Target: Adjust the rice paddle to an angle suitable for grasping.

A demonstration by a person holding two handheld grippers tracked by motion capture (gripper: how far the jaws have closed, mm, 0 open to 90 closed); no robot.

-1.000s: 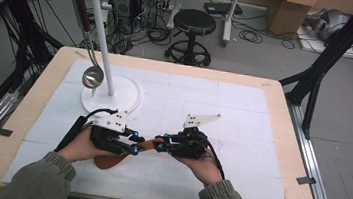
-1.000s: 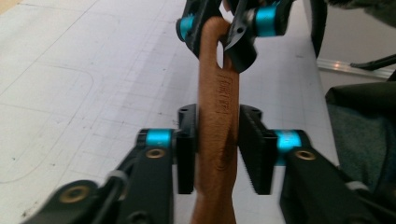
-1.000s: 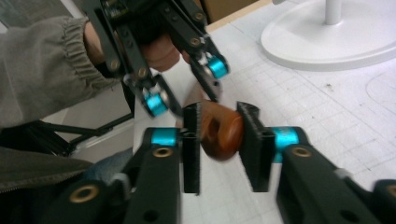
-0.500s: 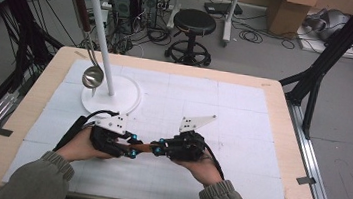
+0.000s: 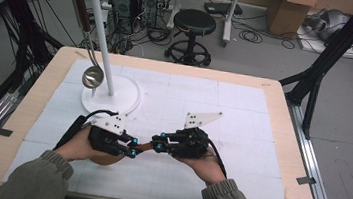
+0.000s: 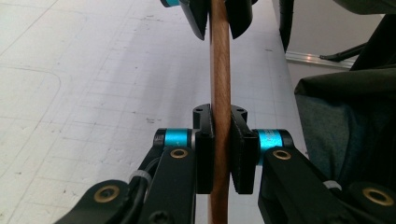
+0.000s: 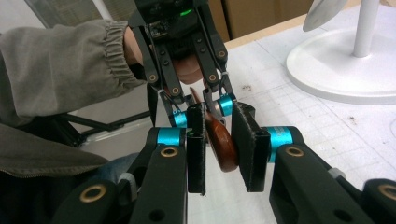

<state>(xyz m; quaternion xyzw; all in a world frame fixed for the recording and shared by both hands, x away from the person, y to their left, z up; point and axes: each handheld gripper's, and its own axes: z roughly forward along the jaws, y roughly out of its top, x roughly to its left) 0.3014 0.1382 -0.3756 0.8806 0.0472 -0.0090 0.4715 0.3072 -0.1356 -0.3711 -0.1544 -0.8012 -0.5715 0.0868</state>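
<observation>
Both my grippers meet tip to tip, low over the near half of the table.

My left gripper (image 5: 131, 150) comes in from 7 o'clock and points toward 3 o'clock, my hand wrapped round its body, the sleeve bunched at the wrist. Its jaws have just been closing and now press flat on a thin wooden handle (image 6: 220, 93) that runs straight between them. My right gripper (image 5: 158, 145) comes in from 5 o'clock and faces 9 o'clock, clamped on the same piece's rounded brown end, palm cupped beneath it.

Wooden table (image 5: 45, 82), white mat (image 5: 243, 117), stand base (image 5: 122, 98)
</observation>
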